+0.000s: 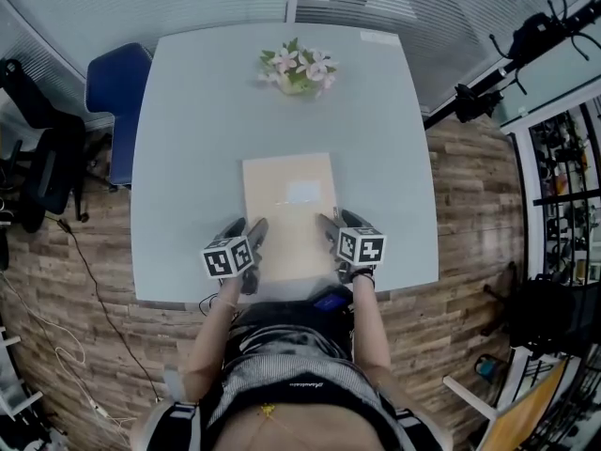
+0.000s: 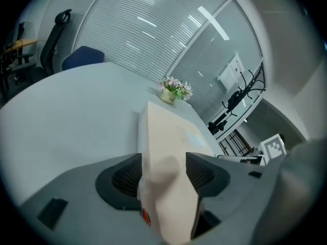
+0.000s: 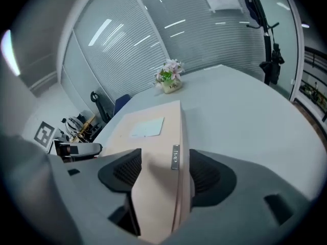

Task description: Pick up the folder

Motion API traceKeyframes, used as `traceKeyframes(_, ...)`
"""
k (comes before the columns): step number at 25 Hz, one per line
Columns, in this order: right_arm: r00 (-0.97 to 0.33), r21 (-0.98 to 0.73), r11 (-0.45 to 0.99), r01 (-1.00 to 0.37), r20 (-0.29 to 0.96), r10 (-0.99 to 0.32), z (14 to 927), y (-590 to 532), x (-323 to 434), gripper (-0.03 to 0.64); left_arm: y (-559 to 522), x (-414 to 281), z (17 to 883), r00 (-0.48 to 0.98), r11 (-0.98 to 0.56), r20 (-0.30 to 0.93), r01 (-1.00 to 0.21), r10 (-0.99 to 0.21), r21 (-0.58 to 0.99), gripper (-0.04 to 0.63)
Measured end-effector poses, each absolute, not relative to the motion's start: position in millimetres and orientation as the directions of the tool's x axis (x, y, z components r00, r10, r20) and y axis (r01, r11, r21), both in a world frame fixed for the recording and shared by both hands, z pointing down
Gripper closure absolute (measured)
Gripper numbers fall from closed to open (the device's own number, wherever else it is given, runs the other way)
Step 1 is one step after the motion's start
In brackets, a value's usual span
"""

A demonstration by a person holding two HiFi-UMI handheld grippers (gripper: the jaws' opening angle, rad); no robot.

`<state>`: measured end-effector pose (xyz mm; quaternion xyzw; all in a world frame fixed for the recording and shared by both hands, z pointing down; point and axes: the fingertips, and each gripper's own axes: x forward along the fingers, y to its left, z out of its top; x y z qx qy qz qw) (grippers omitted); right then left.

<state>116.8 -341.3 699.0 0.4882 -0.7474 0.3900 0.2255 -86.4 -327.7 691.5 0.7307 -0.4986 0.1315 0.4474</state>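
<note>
A beige folder point(image 1: 289, 205) with a pale label lies flat on the grey table point(image 1: 188, 158), close to its near edge. My left gripper point(image 1: 252, 228) is at the folder's near left edge and my right gripper point(image 1: 329, 225) at its near right edge. In the left gripper view the folder point(image 2: 168, 137) runs between the wide jaws of the left gripper point(image 2: 163, 172). In the right gripper view the folder point(image 3: 153, 126) likewise fills the gap of the right gripper point(image 3: 164, 170). Both stand open around it, pads close beside its faces.
A small pot of pink and white flowers point(image 1: 299, 69) stands at the table's far side. A blue chair point(image 1: 117, 92) is at the far left corner. Black stands and cables point(image 1: 488, 92) are on the wooden floor to the right.
</note>
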Motion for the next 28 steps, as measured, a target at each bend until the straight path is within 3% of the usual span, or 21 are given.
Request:
traceKeyframes(7,-0.523,-0.522,0.165,-0.837,0.671,-0.526,721.1,-340.7,114.9,0.327,-325.5,-80.7,713.4,0.478,-0.067,0.649,-0.831,-0.592,0.551,0.354)
traceKeyframes(19,-0.488,-0.469,0.189,-0.863,0.678,-0.55,710.2,-339.9,116.2,0.351,-324.5,-78.2,703.0,0.451,-0.072,0.675,-0.857,-0.585,0.51,0.376)
traceKeyframes(28,-0.476,-0.435,0.239,-0.868,0.595,-0.648,641.1,-342.9,118.4,0.353,-330.3,-80.4,639.8,0.448,-0.13,0.588,-0.855,-0.673,0.503,0.377)
